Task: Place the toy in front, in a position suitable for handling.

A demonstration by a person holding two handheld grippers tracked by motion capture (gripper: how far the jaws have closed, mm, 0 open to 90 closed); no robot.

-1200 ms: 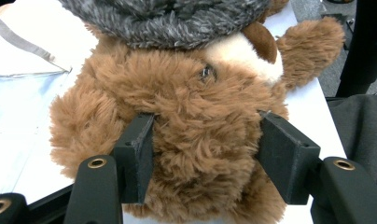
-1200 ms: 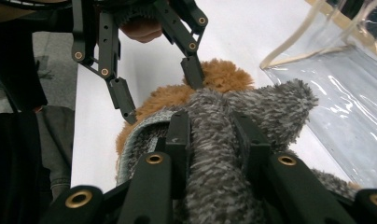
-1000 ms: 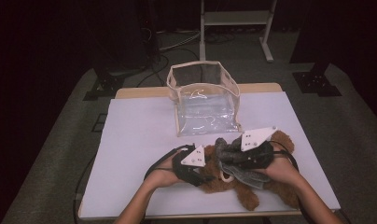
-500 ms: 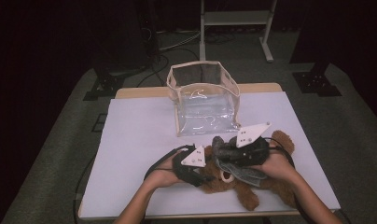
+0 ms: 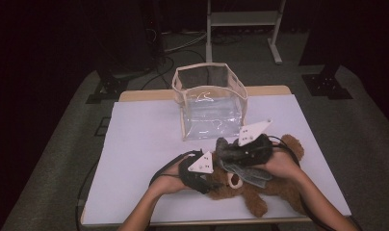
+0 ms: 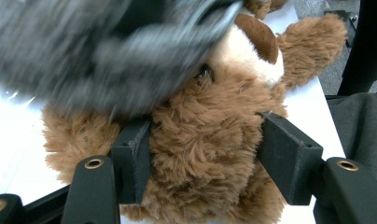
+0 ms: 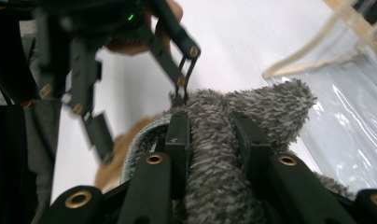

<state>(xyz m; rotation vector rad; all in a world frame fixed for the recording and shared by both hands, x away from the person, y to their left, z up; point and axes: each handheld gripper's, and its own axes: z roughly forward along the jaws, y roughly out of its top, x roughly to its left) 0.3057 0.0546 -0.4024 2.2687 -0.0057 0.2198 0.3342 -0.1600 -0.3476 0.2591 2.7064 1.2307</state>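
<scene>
With my left gripper (image 6: 203, 154) half-open and just easing around the soft, light teddy bear (image 5: 260, 190) at the table's (image 5: 144, 144) near edge, my right gripper (image 7: 210, 135), now shifted slightly, pinches its limp grey garment (image 7: 252, 112) by the bunched cloth, short of the clear bag (image 5: 209, 103).

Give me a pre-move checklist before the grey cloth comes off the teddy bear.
1. Right gripper shut on the grey cloth: ok.
2. Left gripper straddles the teddy bear, pads on the fur: ok; its jaws have just been opening slightly.
3. Cloth free of the bear: cannot tell.
4. Clear bag upright, top open: ok.
5. Bear lying on the table: ok.
</scene>
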